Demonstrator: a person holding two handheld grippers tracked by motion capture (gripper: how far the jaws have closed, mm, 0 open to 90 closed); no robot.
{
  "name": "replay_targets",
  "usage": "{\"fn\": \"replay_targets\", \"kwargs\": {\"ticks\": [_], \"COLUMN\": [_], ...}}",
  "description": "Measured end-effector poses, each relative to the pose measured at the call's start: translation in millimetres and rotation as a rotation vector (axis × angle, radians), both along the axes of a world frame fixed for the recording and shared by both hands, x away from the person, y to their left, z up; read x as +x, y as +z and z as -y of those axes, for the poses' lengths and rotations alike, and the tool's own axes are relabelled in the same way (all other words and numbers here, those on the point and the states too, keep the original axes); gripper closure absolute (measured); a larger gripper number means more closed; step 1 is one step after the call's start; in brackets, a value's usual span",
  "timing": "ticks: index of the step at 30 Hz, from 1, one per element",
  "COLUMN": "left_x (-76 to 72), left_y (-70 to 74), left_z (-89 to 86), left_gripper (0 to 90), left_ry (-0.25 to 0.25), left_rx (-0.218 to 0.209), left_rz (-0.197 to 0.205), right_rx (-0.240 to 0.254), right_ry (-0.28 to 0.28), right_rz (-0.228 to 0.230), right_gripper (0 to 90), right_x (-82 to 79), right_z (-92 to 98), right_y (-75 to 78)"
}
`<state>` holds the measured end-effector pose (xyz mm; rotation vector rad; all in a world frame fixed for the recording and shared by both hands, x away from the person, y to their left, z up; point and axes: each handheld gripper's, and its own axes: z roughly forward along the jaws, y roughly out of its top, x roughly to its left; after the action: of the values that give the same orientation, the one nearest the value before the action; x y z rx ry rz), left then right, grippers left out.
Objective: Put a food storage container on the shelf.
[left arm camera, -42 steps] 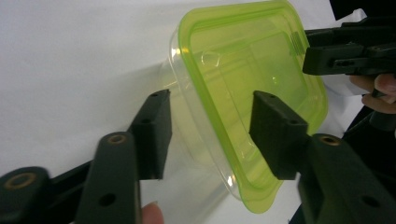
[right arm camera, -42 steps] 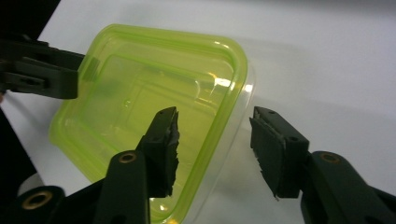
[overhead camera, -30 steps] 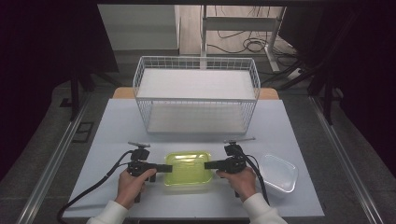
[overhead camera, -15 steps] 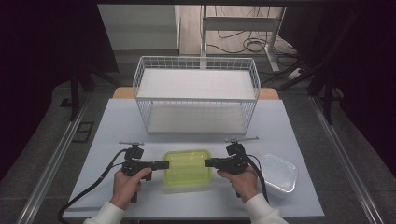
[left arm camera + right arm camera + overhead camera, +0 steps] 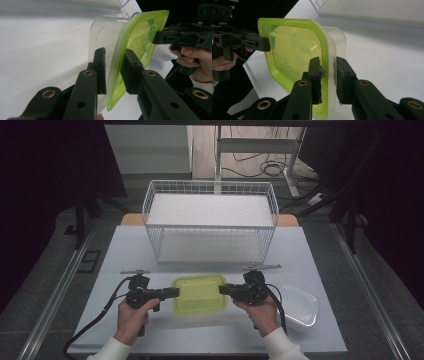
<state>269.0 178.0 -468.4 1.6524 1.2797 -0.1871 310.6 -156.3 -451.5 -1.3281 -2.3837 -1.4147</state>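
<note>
Table (image 5: 320, 250): white, on a grey floor in a dark room; wire basket (image 5: 210, 222) at its far side.
Box (image 5: 199, 293): clear, green lid, just in front of the basket; a second clear tub (image 5: 300, 305) lies to its right.
Gripper views: the lid rim sits between the jaws, a gap showing.
Left gripper (image 5: 172, 293): at the box's left edge, part open.
Right gripper (image 5: 223, 290): at its right edge, part open.

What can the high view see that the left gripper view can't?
High view alone: the white wire basket at the back and a clear lidless tub beside the right hand. Left gripper view alone: its jaws sit on either side of the green lid's rim, with gaps. Both: the lidded clear container, with a gripper at each end.
</note>
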Motion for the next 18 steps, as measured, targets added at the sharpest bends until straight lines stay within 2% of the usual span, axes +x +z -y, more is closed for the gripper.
{"fn": "replay_targets", "kwargs": {"ticks": [1, 13, 18], "left_x": [-0.9, -4.5, -5.2], "left_y": [2.2, 16.6, 21.8], "left_z": [-0.2, -0.9, -0.4], "left_gripper": [75.0, 75.4, 75.9], "left_ry": [0.002, 0.015, 0.018], "left_rx": [0.001, -0.008, -0.005], "left_rz": [0.011, 0.065, 0.082], "right_rx": [0.001, 0.018, 0.009], "right_ry": [0.000, 0.001, -0.002], "right_rz": [0.018, 0.099, 0.130], "right_gripper": [75.5, 76.3, 76.5], "right_x": [-1.2, -6.8, -9.7], "right_z": [-0.2, -0.2, -0.3], "right_y": [3.4, 17.5, 24.7]}}
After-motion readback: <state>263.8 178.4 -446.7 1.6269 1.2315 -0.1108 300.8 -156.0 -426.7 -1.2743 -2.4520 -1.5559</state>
